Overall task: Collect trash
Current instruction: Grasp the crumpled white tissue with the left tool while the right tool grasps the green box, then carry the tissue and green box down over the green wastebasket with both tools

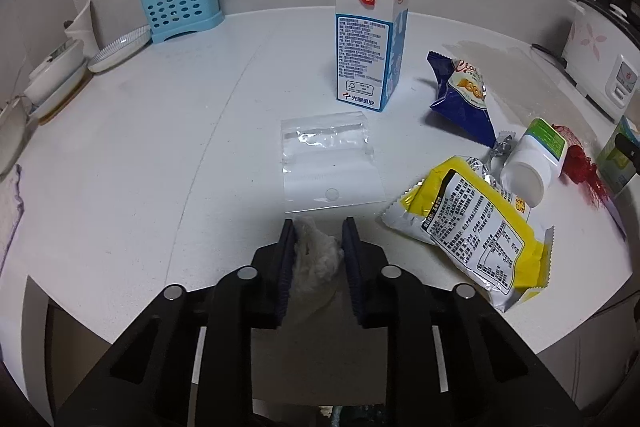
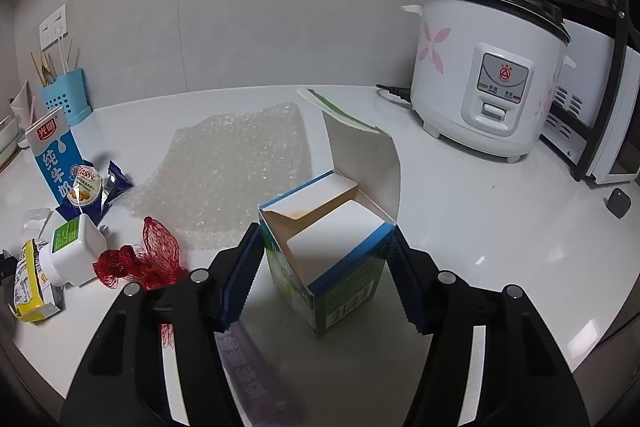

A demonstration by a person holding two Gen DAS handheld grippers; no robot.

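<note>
Carton [image 2: 332,247], flaps up and empty, sits clamped in right tool [image 2: 326,267]; left tool [image 1: 318,251] pinches tissue wad [image 1: 316,255].

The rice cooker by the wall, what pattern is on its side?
The rice cooker is white with pale pink flower petals, under a dark lid; the right wrist view shows it best.

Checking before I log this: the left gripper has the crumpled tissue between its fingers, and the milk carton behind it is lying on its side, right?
Not quite. The left wrist view shows the milk carton standing upright, straw up. The left gripper does have the crumpled tissue.
</note>
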